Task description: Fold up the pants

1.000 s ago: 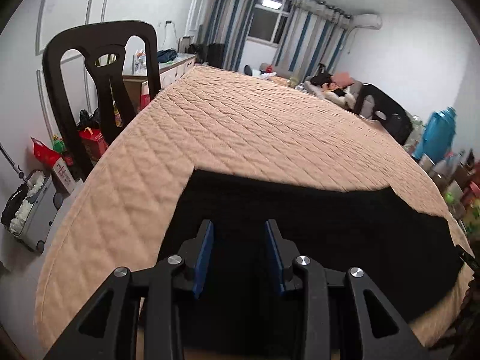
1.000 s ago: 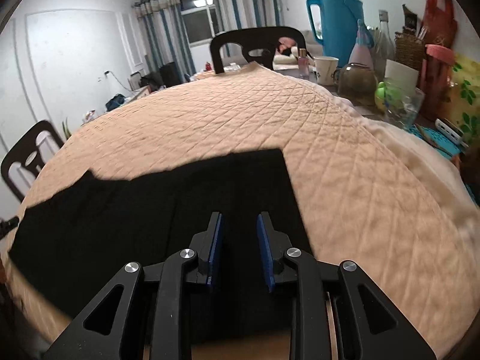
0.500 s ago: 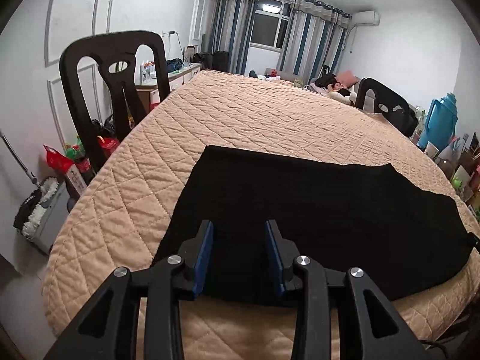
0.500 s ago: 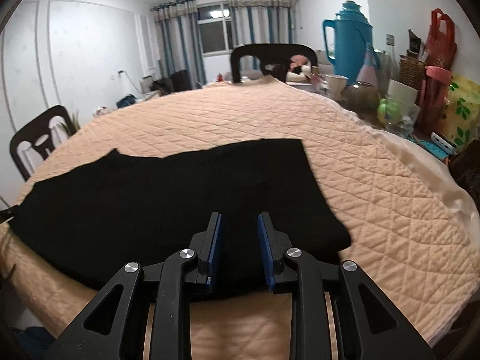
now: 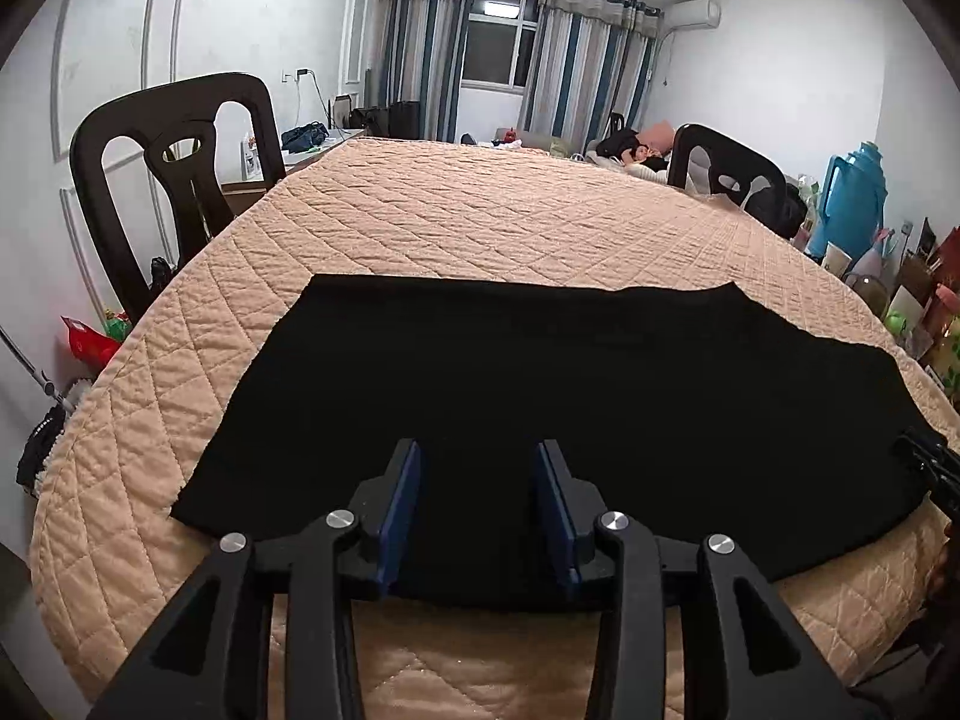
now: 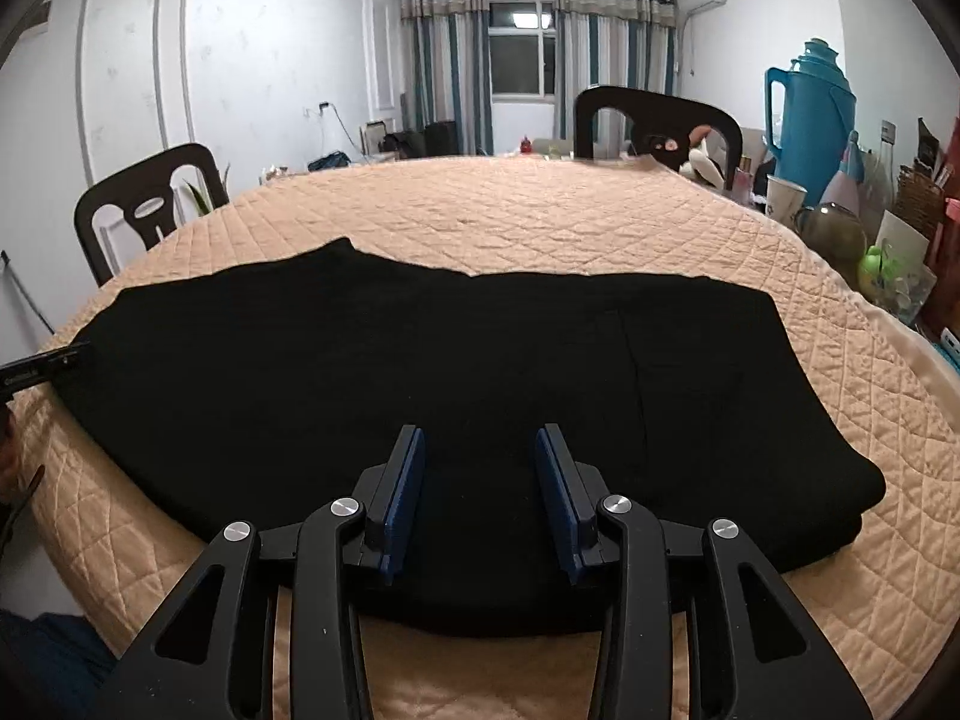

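Black pants lie flat on the tan quilted table cover, lengthwise along the near edge; they also show in the right wrist view, doubled over at their right end. My left gripper is open and empty, above the near edge of the pants' left part. My right gripper is open and empty, above the near edge of their right part. The right gripper's tip shows at the right edge of the left wrist view; the left gripper's tip shows at the left edge of the right wrist view.
A black chair stands at the table's left side, another at the far side. A blue thermos, cups, bottles and bags crowd the right edge. The cover beyond the pants is bare.
Both grippers have drawn back toward the near edge and lifted, so the whole pants come into view. The right gripper's fingers have opened wider. The pants lie still.
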A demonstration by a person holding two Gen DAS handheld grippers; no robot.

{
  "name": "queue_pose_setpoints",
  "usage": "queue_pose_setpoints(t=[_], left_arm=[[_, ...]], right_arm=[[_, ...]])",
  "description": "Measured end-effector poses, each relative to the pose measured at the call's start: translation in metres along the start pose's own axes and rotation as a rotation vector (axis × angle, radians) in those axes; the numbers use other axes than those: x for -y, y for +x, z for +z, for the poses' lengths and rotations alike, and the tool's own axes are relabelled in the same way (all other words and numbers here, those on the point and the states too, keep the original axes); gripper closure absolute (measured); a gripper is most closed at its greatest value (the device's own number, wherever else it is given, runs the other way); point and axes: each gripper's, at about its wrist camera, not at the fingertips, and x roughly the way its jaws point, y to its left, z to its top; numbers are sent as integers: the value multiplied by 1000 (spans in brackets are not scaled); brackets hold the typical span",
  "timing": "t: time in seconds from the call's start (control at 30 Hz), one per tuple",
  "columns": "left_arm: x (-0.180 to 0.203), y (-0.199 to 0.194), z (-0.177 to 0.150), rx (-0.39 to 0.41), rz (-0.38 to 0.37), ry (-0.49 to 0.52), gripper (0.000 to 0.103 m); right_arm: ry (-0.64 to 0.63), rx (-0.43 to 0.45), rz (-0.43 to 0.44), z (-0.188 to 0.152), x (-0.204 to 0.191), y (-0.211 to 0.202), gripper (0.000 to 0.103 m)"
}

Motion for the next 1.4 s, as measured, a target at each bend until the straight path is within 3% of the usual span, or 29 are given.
queue_pose_setpoints(t=[0.17,0.33,0.47,0.57,0.7,0.9,1.1,1.27,1.4], left_arm=[[-1,-3,1,-1,10,-8,61],[-12,-5,2,8,46,-28,61],[-21,-5,2,11,70,-43,60],[-23,-5,3,10,81,-49,60],[-31,-8,6,11,94,-64,57],[-60,-15,8,21,115,-139,46],[-79,-10,7,-11,102,-175,46],[-75,-7,4,1,100,-137,36],[-64,-4,0,25,156,-88,35]], right_arm=[[21,8,0,4,7,-6,63],[40,21,-55,0,26,-14,63],[140,25,-115,-8,65,-21,63],[217,53,-67,-9,81,-28,63],[179,56,-123,0,70,-31,63],[138,80,-36,9,45,-33,63],[132,101,42,20,26,-22,63],[115,112,75,25,15,-20,63],[121,112,82,23,14,-19,63]])
